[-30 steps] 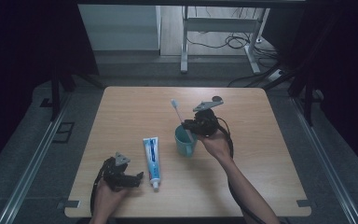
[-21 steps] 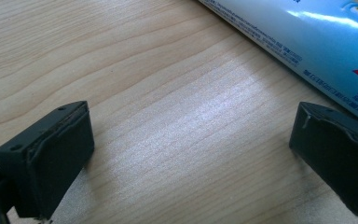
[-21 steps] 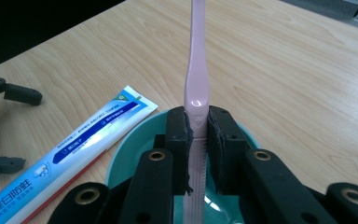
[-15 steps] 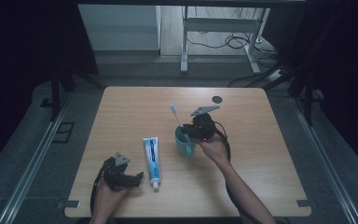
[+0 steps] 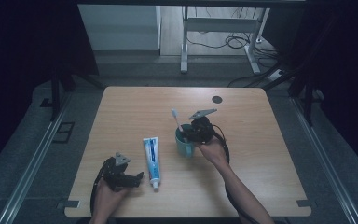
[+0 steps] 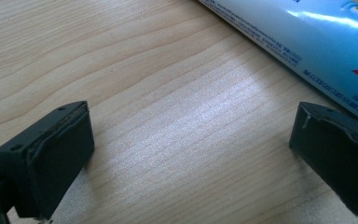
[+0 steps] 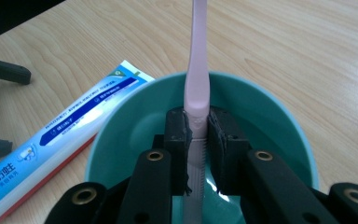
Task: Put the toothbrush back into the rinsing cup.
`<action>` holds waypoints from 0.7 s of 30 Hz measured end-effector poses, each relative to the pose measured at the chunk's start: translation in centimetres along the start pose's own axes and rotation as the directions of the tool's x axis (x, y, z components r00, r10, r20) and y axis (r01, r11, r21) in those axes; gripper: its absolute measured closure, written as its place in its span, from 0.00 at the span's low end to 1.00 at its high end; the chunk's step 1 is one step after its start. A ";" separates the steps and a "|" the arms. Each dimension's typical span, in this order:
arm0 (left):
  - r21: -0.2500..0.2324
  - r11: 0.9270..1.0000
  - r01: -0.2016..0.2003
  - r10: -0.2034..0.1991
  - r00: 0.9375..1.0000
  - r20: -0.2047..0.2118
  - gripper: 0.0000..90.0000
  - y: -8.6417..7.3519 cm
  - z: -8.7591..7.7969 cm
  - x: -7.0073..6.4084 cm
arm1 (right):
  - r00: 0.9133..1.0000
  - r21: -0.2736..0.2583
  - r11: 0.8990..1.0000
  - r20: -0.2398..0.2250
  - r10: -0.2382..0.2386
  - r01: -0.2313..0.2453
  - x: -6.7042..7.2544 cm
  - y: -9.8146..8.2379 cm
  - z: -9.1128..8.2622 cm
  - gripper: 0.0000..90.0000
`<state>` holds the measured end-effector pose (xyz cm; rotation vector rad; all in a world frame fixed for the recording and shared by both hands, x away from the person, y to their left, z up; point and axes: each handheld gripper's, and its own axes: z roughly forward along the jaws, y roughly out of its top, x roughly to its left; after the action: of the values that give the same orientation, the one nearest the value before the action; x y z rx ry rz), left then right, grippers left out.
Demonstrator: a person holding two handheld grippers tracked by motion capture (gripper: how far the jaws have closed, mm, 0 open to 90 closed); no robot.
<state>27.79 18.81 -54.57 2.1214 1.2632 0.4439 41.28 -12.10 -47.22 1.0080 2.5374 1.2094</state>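
A teal cup (image 5: 184, 145) stands near the middle of the wooden table. My right gripper (image 5: 188, 135) reaches down into its mouth, shut on a pale pink toothbrush (image 5: 177, 120) that sticks up and leans to the left. In the right gripper view the pads (image 7: 179, 135) clamp the toothbrush (image 7: 199, 70) handle inside the cup (image 7: 279, 112), its lower end down in the cup. A blue and white toothpaste tube (image 5: 152, 156) lies left of the cup, cap toward the front edge. My left gripper (image 5: 137, 179) rests open on the table beside the tube's cap, nothing between its fingers (image 6: 56, 149); the tube (image 6: 317, 42) lies just beyond.
A small black round spot (image 5: 217, 99) sits on the table (image 5: 261, 168) at the far right. Behind the table stand metal desk legs (image 5: 183, 46) with cables (image 5: 233, 42) on the floor. Both forearms come in from the front edge.
My right gripper has sunk with the toothbrush toward the cup, so the handle's lower end now sits inside it. The left gripper and the tube have not moved.
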 end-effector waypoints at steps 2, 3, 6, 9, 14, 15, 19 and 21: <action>0.000 1.000 0.001 -0.001 1.000 0.000 0.00 0.0 0.0 0.0 | 1.000 0.001 1.000 -0.006 0.008 -0.008 -0.1 -0.1 0.0 0.85; 0.000 1.000 0.001 -0.001 1.000 -0.001 0.00 0.0 0.0 0.0 | 1.000 0.001 1.000 -0.009 0.009 -0.009 -0.2 -0.1 0.0 0.85; 0.000 1.000 0.000 0.000 1.000 -0.001 0.00 0.0 0.0 0.0 | 1.000 0.015 1.000 -0.010 0.004 -0.004 -0.2 -0.1 0.1 0.83; 0.000 1.000 0.000 0.000 1.000 0.000 0.00 0.0 0.0 0.0 | 1.000 0.017 1.000 -0.009 0.004 -0.004 -0.1 -0.1 0.0 0.81; -0.001 1.000 -0.001 0.001 1.000 0.000 0.00 0.0 0.0 0.0 | 1.000 0.008 1.000 -0.007 0.002 -0.002 -0.1 0.0 -0.3 0.78; -0.001 1.000 -0.001 0.001 1.000 -0.001 0.00 0.0 0.0 0.0 | 1.000 0.006 1.000 -0.005 0.002 -0.002 -0.1 0.0 -0.4 0.77; 0.000 1.000 -0.002 0.002 1.000 0.000 0.00 0.0 0.0 0.0 | 1.000 -0.006 1.000 -0.006 -0.001 0.001 0.0 0.3 -1.0 0.73; 0.000 1.000 -0.002 0.002 1.000 0.000 0.00 0.0 0.0 0.0 | 1.000 -0.013 1.000 -0.003 -0.007 0.007 0.1 0.4 -1.3 0.70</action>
<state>27.81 18.80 -54.58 2.1226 1.2612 0.4448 40.92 -12.69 -46.07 0.9946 2.5303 1.2248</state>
